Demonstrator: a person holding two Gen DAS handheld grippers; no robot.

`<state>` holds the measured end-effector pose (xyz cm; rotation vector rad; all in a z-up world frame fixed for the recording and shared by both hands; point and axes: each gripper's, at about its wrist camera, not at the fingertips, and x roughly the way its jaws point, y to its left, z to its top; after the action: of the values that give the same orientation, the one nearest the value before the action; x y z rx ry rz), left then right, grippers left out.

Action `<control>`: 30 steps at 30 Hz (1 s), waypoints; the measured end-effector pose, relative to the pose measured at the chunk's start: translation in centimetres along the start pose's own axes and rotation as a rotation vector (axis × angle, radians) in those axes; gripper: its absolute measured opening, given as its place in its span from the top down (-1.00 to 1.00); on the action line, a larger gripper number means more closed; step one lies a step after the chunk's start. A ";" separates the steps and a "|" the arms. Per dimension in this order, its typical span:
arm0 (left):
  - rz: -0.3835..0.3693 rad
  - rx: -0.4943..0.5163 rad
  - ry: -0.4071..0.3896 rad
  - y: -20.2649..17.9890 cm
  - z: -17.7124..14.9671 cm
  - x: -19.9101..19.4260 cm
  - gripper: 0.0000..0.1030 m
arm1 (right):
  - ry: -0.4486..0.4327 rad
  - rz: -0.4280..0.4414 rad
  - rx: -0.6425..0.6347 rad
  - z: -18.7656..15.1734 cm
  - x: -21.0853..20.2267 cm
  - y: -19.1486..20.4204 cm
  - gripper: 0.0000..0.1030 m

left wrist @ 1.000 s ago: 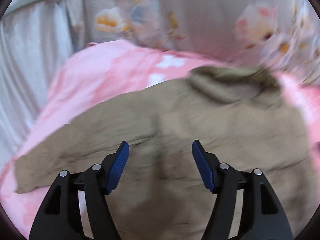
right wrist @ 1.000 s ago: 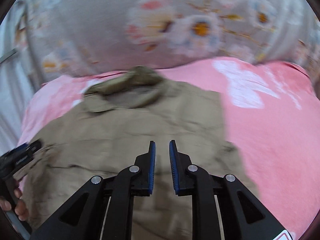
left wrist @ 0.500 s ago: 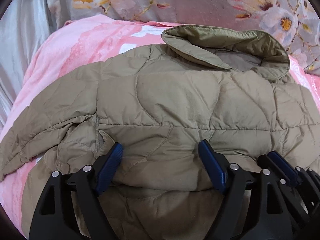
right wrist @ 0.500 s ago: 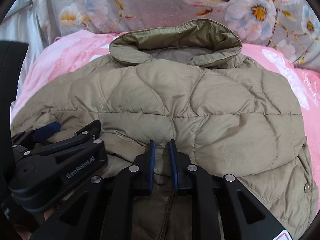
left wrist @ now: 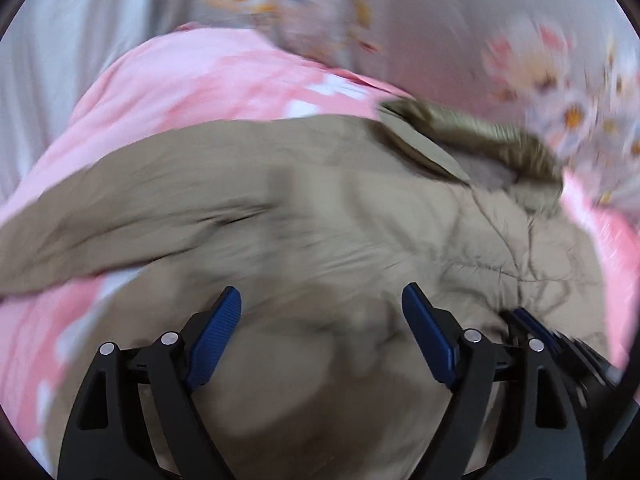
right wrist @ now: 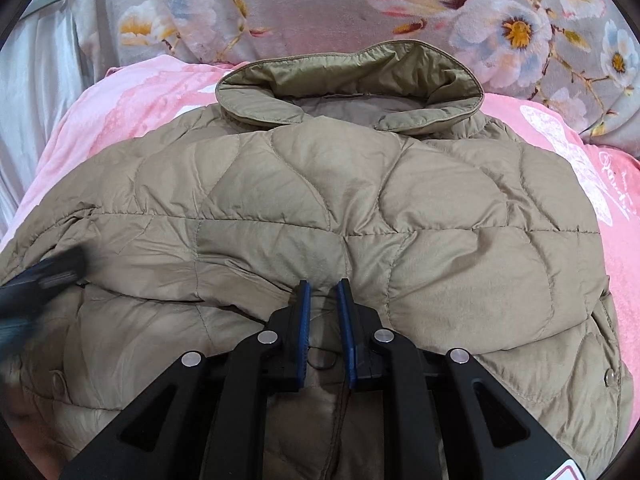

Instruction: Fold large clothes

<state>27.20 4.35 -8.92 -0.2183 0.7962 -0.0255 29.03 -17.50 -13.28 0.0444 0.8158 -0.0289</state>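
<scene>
On pink bedding: puffy quilted jacket (right wrist: 320, 200) | left gripper (left wrist: 320, 328) opening (empty) | right gripper (right wrist: 322, 312) pinching fabric

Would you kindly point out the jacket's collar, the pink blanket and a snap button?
collar (right wrist: 352, 80), right wrist view, inner lining.
pink blanket (right wrist: 132, 108), right wrist view, bare left part.
snap button (right wrist: 609, 379), right wrist view, its face.

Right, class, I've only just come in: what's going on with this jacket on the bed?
A person with a gripper in each hand is folding a khaki quilted jacket spread on a pink blanket, collar toward the floral cushion. The right gripper has its jaws nearly closed at the folded edge of the jacket; whether they pinch fabric is unclear. The left gripper is above the jacket's left part, jaws opening, holding nothing. That view is blurred.
</scene>
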 end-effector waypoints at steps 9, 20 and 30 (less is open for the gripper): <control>0.223 -0.588 0.023 29.9 -3.5 -7.6 -0.76 | -0.052 0.026 0.066 -1.2 -3.6 -1.0 0.38; 0.201 -0.663 -0.036 33.9 0.9 -7.4 0.44 | -0.090 -0.001 0.025 -7.3 -12.4 -0.1 -0.16; 0.046 -0.245 -0.266 16.5 11.1 -14.5 0.87 | -0.029 -0.011 0.133 -12.2 -14.4 -3.8 -0.20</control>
<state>23.97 24.01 5.53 -0.4259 0.5371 0.1422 10.16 -20.55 -11.24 0.1648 0.7847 -0.0936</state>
